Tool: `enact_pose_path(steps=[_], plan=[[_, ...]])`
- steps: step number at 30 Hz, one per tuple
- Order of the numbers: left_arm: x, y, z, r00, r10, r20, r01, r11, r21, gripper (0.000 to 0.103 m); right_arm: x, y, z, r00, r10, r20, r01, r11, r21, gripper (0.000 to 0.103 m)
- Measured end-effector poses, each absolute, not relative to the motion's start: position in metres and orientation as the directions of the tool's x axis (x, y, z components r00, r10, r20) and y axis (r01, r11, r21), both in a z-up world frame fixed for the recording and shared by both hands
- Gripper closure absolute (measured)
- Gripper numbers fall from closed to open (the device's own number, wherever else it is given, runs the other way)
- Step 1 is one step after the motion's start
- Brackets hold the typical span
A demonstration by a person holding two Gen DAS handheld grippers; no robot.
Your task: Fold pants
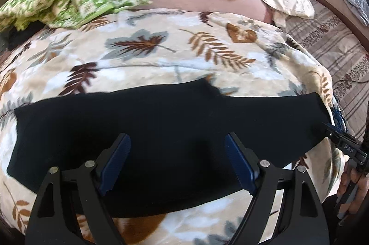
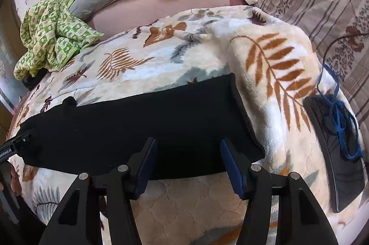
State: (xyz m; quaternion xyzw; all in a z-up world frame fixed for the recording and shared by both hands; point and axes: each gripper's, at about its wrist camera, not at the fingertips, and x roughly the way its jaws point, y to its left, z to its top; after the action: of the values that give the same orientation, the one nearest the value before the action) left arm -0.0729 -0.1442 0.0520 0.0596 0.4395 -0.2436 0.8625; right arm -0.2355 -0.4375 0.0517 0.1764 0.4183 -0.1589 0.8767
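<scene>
My black pants (image 1: 143, 134) lay flat as a long dark band across the near edge of the leaf-print blanket (image 1: 161, 51), already doubled into 1 strip by the look of it, so I judged the lengthwise fold done and the end-to-end fold still to come. My left gripper (image 1: 177, 166) hung over the near edge of the cloth with its jaws spread wide and nothing between them; my right gripper (image 2: 188, 166) stood likewise open above the near edge toward the pants' right end.

The next move, as I reckoned it, called for each pair of jaws to settle on a corner of 1 end and carry it over to the other without dragging the layers apart.

Much was hard to read: the cloth was so dark that I could make out no seam, waistband or leg split, nor count the layers. Past the pants' right end lay a black flat thing (image 2: 336, 152) with a blue cord (image 2: 341, 120) on it, which I could not identify.
</scene>
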Motion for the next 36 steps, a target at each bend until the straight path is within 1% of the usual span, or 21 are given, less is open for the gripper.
enact_pose_path(steps=[7,9,12,19,22,25,27,31,36], plan=[[-0.073,-0.19,0.051,0.428,-0.429,-0.795,0.563,0.815,-0.137,0.019,-0.244,-0.444,0.055,0.602,-0.127,-0.788,0.446,0.872,0.2,0.044],[-0.071,-0.203,0.05,0.408,-0.444,-0.798,0.577,0.802,-0.152,0.018,-0.247,-0.445,0.056,0.603,-0.124,-0.788,0.453,0.866,0.21,0.039],[-0.07,-0.228,0.047,0.369,-0.464,-0.805,0.613,0.773,-0.164,0.017,-0.254,-0.449,0.055,0.597,-0.119,-0.793,0.47,0.853,0.226,0.038],[-0.067,-0.296,0.043,0.243,-0.511,-0.824,0.724,0.661,-0.196,0.017,-0.274,-0.461,0.042,0.585,-0.083,-0.807,0.513,0.808,0.289,0.037],[-0.066,-0.326,0.041,0.2,-0.524,-0.828,0.76,0.616,-0.206,0.017,-0.278,-0.468,0.039,0.614,-0.062,-0.787,0.516,0.786,0.341,0.036],[-0.068,-0.352,0.039,0.173,-0.532,-0.829,0.791,0.577,-0.206,0.017,-0.279,-0.473,0.037,0.637,-0.049,-0.769,0.517,0.767,0.379,0.033],[-0.069,-0.369,0.039,0.151,-0.54,-0.828,0.814,0.544,-0.206,0.017,-0.279,-0.474,0.036,0.649,-0.045,-0.759,0.514,0.761,0.395,0.029],[-0.071,-0.398,0.037,0.08,-0.558,-0.826,0.848,0.473,-0.238,0.017,-0.276,-0.471,0.035,0.659,-0.058,-0.75,0.5,0.778,0.38,0.025],[-0.07,-0.426,0.027,0.023,-0.544,-0.839,0.863,0.435,-0.258,0.017,-0.272,-0.469,0.033,0.685,-0.066,-0.725,0.488,0.781,0.389,0.021]])
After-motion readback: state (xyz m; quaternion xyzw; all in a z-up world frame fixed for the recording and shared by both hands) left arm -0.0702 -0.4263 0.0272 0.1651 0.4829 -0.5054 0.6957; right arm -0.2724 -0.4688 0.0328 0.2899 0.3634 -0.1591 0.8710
